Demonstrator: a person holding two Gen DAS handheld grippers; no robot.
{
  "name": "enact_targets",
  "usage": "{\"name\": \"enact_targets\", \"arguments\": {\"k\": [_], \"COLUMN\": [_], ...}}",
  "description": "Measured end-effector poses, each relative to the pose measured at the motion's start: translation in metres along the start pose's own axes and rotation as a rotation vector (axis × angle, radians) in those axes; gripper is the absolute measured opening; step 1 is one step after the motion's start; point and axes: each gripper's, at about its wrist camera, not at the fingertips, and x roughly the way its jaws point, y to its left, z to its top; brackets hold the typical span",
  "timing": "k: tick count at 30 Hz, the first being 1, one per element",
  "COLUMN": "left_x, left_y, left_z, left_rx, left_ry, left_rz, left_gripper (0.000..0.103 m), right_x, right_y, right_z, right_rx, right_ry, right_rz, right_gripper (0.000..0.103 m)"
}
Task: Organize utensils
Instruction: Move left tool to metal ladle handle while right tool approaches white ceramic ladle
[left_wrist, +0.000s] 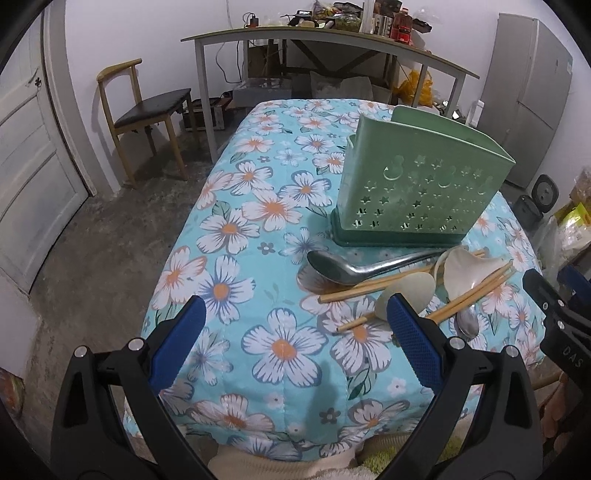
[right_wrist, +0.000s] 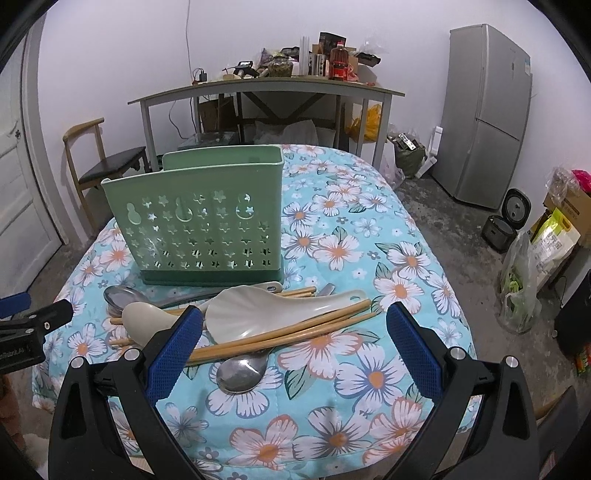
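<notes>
A green perforated utensil holder (left_wrist: 417, 184) (right_wrist: 203, 225) stands upright on the floral tablecloth (left_wrist: 258, 258). In front of it lies a loose pile: a metal ladle (left_wrist: 332, 267), a white shell-shaped spoon (right_wrist: 258, 314), a cream spoon (right_wrist: 144, 317), several wooden chopsticks (right_wrist: 295, 332) and a metal spoon (right_wrist: 242, 371). My left gripper (left_wrist: 295, 325) is open, left of the pile, its right fingertip near the cream spoon (left_wrist: 410, 290). My right gripper (right_wrist: 295, 328) hovers open over the pile, holding nothing.
Behind the table stand a cluttered grey desk (right_wrist: 258, 88), a wooden chair (left_wrist: 147, 110) at the left and a grey fridge (right_wrist: 484, 110) at the right. Bags and a rice cooker (right_wrist: 502, 225) sit on the floor to the right.
</notes>
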Motion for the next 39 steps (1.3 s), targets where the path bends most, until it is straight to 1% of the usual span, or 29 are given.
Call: {"name": "enact_targets", "arguments": {"k": [8, 23, 32, 39], "left_x": [-0.007, -0.01, -0.01, -0.009], "left_y": [0.006, 0.002, 0.001, 0.001], "left_z": [-0.001, -0.001, -0.002, -0.003], "left_rx": [-0.028, -0.009, -0.006, -0.003], "left_ry": [-0.024, -0.03, -0.025, -0.016], "left_rz": [-0.018, -0.042, -0.04, -0.085], "left_gripper": [0.095, 0.095, 0.095, 0.095], "right_x": [-0.003, -0.007, -0.011, -0.014], "right_y": [-0.001, -0.003, -0.003, -0.007], "right_z": [0.0, 0.001, 0.001, 0.001], "right_rx": [0.001, -0.006, -0.003, 0.005], "right_ry": [-0.011, -0.035, -0.048, -0.061], "right_rz": [0.024, 0.048, 0.055, 0.076], "right_gripper": [0.097, 0.097, 0.097, 0.097]}}
